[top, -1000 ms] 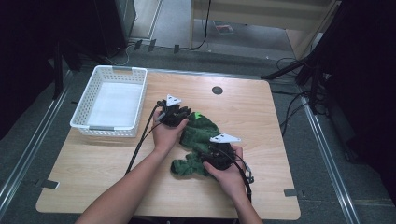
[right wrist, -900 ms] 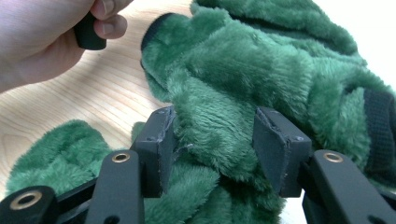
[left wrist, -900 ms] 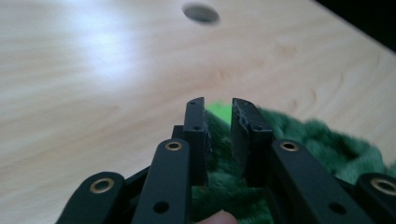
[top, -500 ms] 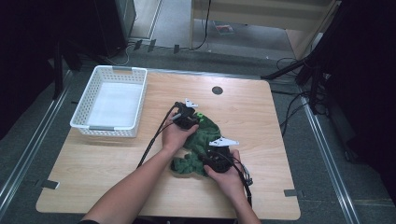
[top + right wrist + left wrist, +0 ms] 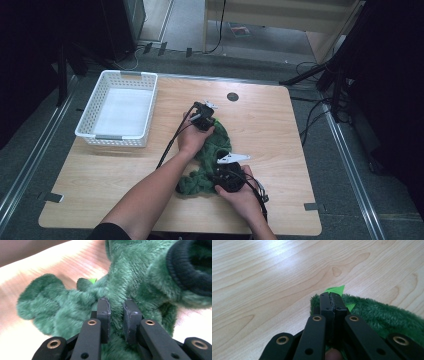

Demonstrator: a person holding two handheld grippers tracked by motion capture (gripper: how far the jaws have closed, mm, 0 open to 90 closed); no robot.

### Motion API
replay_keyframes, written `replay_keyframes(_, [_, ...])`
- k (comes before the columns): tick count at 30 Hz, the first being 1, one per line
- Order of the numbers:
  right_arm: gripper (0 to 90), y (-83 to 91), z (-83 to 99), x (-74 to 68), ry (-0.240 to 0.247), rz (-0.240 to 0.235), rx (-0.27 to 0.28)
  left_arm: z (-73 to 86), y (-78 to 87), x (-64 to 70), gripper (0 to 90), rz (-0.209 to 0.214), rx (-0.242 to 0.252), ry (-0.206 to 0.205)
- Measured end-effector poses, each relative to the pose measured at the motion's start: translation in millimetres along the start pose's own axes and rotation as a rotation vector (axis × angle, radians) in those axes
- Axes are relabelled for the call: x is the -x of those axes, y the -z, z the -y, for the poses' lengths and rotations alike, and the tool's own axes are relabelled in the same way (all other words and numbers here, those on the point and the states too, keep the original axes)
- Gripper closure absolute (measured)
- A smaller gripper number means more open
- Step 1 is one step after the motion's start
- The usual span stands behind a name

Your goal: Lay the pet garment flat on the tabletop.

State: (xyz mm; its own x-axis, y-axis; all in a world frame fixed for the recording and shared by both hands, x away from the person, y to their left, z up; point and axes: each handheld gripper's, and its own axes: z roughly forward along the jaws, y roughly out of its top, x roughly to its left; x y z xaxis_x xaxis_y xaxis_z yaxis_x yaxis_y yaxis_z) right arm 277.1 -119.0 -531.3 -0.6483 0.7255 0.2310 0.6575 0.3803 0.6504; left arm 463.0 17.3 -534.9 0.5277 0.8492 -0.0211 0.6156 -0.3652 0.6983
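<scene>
Centre frame: left gripper (image 5: 332,298) jaws pressed together at the green plush garment (image 5: 207,155) edge; right gripper (image 5: 115,307) pinches its fur.

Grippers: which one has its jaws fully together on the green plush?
The left gripper: jaws pressed together at the green plush's edge. The right gripper holds a thick fold of fur, jaws apart.

The left hand-held gripper (image 5: 204,118) now sits farther right than a second ago, drawing the green plush garment's (image 5: 212,150) far end along.
</scene>
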Motion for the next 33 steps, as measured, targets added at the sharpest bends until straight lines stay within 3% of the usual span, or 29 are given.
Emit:
replay_keyframes(3, [73.8, 3.7, -1.3, 2.2, -0.012, -0.034, 0.009, -0.6, 0.1, -1.8, 90.0, 0.017, 0.001, 0.024])
replay_keyframes(4, [66.2, 10.2, -3.6, 6.0, -0.021, -0.063, 0.048, -0.1, 2.0, -6.9, 86.9, 0.111, 0.015, 0.071])
replay_keyframes(5, [65.0, 15.0, -5.3, 8.6, -0.029, -0.08, 0.066, -0.2, 5.4, -9.7, 82.7, 0.156, 0.03, 0.092])
replay_keyframes(6, [64.1, 20.8, -7.1, 11.7, -0.037, -0.093, 0.078, -0.2, 5.4, -9.7, 77.5, 0.156, 0.03, 0.092])
replay_keyframes(8, [63.1, 27.0, -9.0, 14.8, -0.049, -0.097, 0.099, -1.1, 16.7, -9.3, 72.6, 0.18, 0.099, 0.088])
replay_keyframes(9, [62.2, 38.9, -12.3, 23.8, -0.063, -0.081, 0.144, -2.2, 24.1, -8.9, 66.1, 0.192, 0.13, 0.079])
replay_keyframes(10, [62.2, 38.9, -12.3, 23.8, -0.063, -0.081, 0.144, -3.3, 32.1, -8.8, 66.1, 0.205, 0.157, 0.061])
replay_keyframes(11, [61.5, 49.5, -14.4, 33.8, -0.099, -0.027, 0.2, -3.3, 48.6, -7.5, 62.7, 0.196, 0.198, 0.022])
replay_keyframes(12, [61.5, 49.5, -14.4, 33.8, -0.099, -0.027, 0.2, -3.3, 48.6, -7.5, 62.5, 0.196, 0.198, 0.022])
replay_keyframes(13, [60.1, 55.9, -16.2, 42.8, -0.134, 0.027, 0.247, 1.2, 61.5, -7.9, 61.9, 0.196, 0.212, 0.02])
replay_keyframes(14, [59.4, 57.4, -17.1, 45.6, -0.141, 0.058, 0.265, 1.2, 61.5, -7.9, 61.7, 0.196, 0.212, 0.02])
replay_keyframes(15, [59.4, 57.4, -17.1, 45.6, -0.141, 0.058, 0.265, 5.3, 65.9, -8.1, 61.7, 0.194, 0.202, 0.03])
replay_keyframes(17, [54.1, 51.8, -19.8, 48.9, -0.144, 0.128, 0.288, 24.4, 73.6, -7.8, 61.5, 0.2, 0.143, 0.028])
replay_keyframes(18, [54.1, 51.8, -19.8, 48.9, -0.144, 0.128, 0.288, 24.4, 73.6, -7.8, 61.6, 0.2, 0.143, 0.028])
replay_keyframes(19, [48.8, 41.9, -21.2, 50.0, -0.145, 0.192, 0.282, 40.6, 78.3, -6.1, 61.7, 0.189, 0.121, 0.036])
replay_keyframes(21, [47.9, 30.9, -21.0, 52.8, -0.164, 0.232, 0.253, 48.2, 80.6, -6.1, 61.4, 0.184, 0.106, 0.042])
replay_keyframes(24, [48.1, 22.1, -19.6, 54.8, -0.181, 0.217, 0.224, 68.6, 86.5, -6.0, 59.2, 0.158, 0.068, 0.059])
replay_keyframes(26, [59.7, 13.6, -17.3, 54.9, -0.164, 0.173, 0.175, 78.7, 88.2, -5.2, 57.2, 0.15, 0.055, 0.068])
replay_keyframes(28, [64.6, 12.0, -16.4, 55.4, -0.163, 0.154, 0.169, 84.6, 88.2, -2.1, 57.8, 0.144, 0.03, 0.042])
replay_keyframes(29, [72.0, 9.8, -15.2, 55.8, -0.17, 0.139, 0.149, 86.7, 88.6, -0.4, 69.8, 0.137, 0.015, 0.018])
replay_keyframes(30, [73.7, 8.8, -14.7, 56.2, -0.166, 0.145, 0.143, 88.4, 88.9, 1.2, 74.2, 0.135, 0.011, 0.0])
replay_keyframes(31, [75.3, 8.0, -14.1, 56.4, -0.163, 0.146, 0.133, 91.5, 89.6, 3.6, 79.3, 0.107, -0.001, -0.032])
replay_keyframes(33, [77.1, 7.1, -12.5, 58.6, -0.161, 0.162, 0.113, 93.1, 89.3, 3.9, 84.3, 0.088, -0.007, -0.046])
